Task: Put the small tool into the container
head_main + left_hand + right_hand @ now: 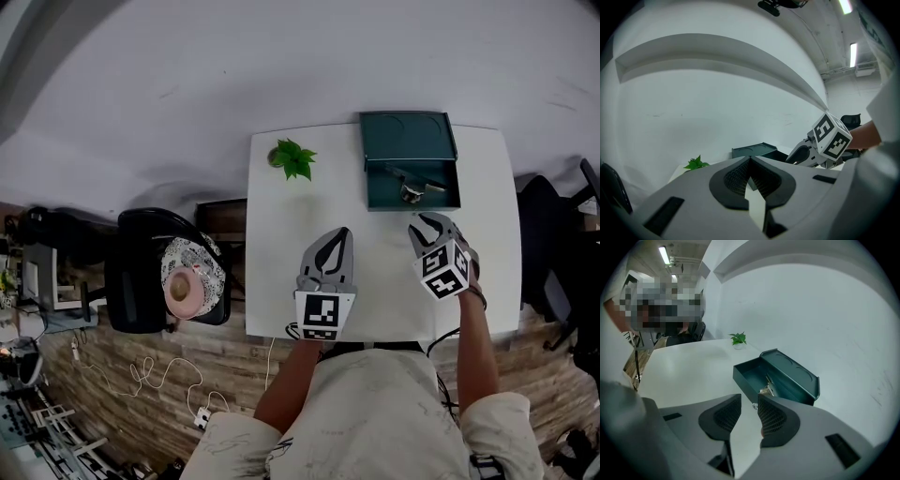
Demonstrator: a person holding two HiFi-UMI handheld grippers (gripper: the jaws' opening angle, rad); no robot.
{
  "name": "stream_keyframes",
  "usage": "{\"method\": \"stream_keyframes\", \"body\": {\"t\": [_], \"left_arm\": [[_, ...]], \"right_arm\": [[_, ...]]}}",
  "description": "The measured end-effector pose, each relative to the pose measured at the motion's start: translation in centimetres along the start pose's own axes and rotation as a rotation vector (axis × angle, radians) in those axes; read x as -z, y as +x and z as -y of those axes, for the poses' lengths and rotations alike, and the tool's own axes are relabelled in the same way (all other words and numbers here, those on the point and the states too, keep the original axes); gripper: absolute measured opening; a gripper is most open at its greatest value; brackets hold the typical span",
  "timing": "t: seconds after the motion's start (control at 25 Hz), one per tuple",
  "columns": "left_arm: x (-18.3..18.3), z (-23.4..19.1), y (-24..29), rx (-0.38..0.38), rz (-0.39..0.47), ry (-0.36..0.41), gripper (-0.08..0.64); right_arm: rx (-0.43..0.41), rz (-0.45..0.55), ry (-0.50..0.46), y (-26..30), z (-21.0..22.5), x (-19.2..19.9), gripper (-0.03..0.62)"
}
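Tool (768,383) in container (743,378), past right gripper's (749,401) jaws

The tabletop (281,244) is bare in the middle and along the near edge. A green box (384,187) stands at the far edge toward the right, lid tipped back behind it. A little plant (293,159) sits near the far left corner.
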State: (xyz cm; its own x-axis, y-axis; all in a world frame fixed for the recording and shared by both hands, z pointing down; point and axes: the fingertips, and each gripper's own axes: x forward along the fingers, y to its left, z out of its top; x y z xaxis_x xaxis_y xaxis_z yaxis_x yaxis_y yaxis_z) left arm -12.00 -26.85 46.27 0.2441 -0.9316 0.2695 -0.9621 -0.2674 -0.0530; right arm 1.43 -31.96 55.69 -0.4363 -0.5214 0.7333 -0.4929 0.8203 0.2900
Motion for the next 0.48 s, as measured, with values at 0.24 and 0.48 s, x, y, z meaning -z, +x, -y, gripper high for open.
{"method": "stream_keyframes", "body": {"t": [0.24,0.48], "left_arm": [[0.7,0.6,-1.8,0.010,0.002,0.002,0.006],[1.4,1.3,-3.6,0.023,0.007,0.007,0.006]], "right_arm": [[0.017,0.001,0.029,-1.6,-1.8,0.7,0.126],[0.037,0.001,0.048,-3.2,-3.7,1.7,0.126]]}}
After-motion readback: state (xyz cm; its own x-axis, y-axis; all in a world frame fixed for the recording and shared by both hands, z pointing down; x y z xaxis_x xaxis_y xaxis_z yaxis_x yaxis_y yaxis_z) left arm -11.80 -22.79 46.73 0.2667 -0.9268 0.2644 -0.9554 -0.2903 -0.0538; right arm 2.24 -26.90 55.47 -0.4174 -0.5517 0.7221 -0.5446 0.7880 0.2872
